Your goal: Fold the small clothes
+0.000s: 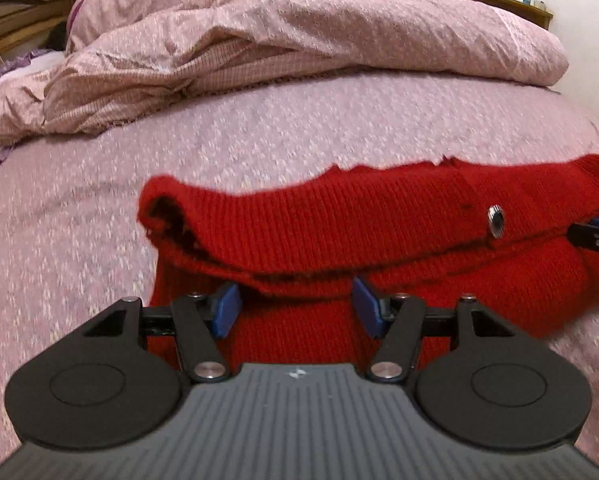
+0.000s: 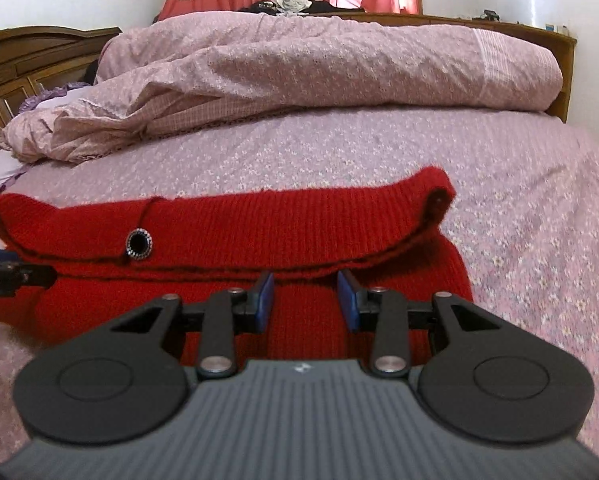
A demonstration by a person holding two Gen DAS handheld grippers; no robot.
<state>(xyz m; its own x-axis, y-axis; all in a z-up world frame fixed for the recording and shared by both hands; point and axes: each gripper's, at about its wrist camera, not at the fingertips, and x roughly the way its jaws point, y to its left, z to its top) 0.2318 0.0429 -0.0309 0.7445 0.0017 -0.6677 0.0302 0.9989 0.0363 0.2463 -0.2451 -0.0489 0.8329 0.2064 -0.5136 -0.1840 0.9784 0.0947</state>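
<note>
Your left claw (image 1: 295, 310) and right claw (image 2: 305, 300) both stand apart, gripping nothing, poised just over the near half of the red knit garment (image 1: 379, 232) lying on the bed (image 1: 259, 140). Its top part already lies doubled over, button (image 2: 139, 245) showing, so one fold looks done; further folds likely remain. No containers are in view.
</note>
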